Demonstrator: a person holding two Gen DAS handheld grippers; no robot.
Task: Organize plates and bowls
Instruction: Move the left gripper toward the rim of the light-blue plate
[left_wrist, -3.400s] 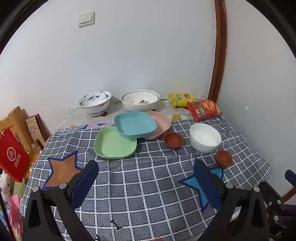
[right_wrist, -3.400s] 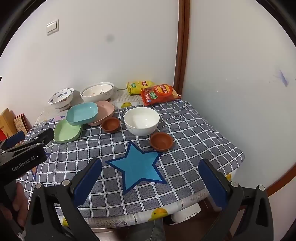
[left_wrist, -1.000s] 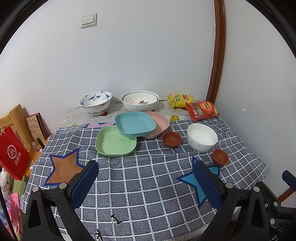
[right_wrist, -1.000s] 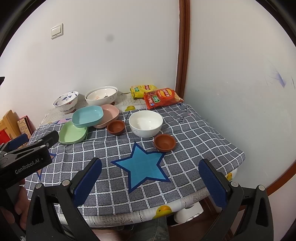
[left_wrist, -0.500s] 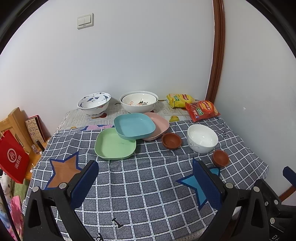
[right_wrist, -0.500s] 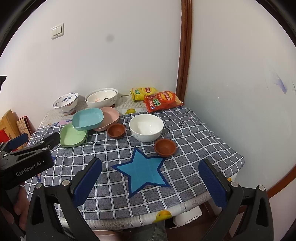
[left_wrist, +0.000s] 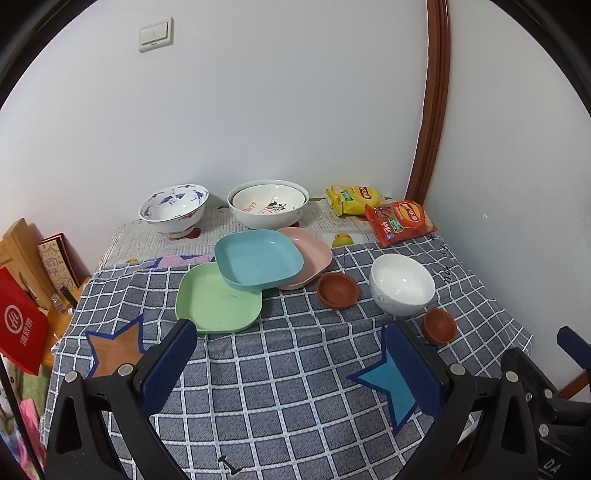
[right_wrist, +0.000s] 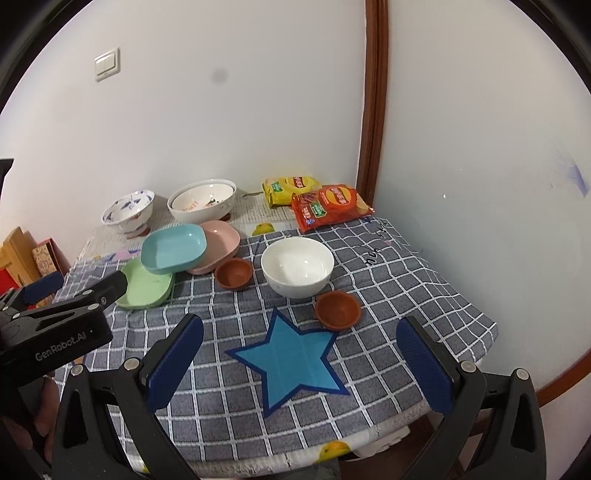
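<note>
A: Where do the two tools stand?

B: The left gripper (left_wrist: 288, 363) and the right gripper (right_wrist: 301, 363) both hang above the near edge of the tabletop (right_wrist: 424, 280), jaws spread wide, nothing between them. Neither touches any dish.

A: And the plates?

B: Three square plates overlap in the middle-left. The blue plate (left_wrist: 258, 258) rides on top, tilted, its left edge on the green plate (left_wrist: 214, 302) and its right on the pink plate (left_wrist: 310, 254). It looks like a careless pile rather than a neat stack, so it probably has to come apart first.

A: The bowls?

B: The white bowl (right_wrist: 297, 266) sits right of centre, with one small brown bowl (right_wrist: 233, 273) to its left, just beside the pink plate, and another brown bowl (right_wrist: 338, 308) nearer, by the blue star patch (right_wrist: 295, 362). Against the far wall stand a blue-patterned bowl (left_wrist: 173, 208) and a large printed bowl (left_wrist: 267, 205), each upright.

A: What else?

B: Two snack bags (right_wrist: 317, 201) lie in the far right corner, apart from the dishes.

A: How far along is the sorting?

B: It seems barely begun. The right tool is nearest the brown bowls, the left nearest the green plate, which suits splitting the work by side.
</note>
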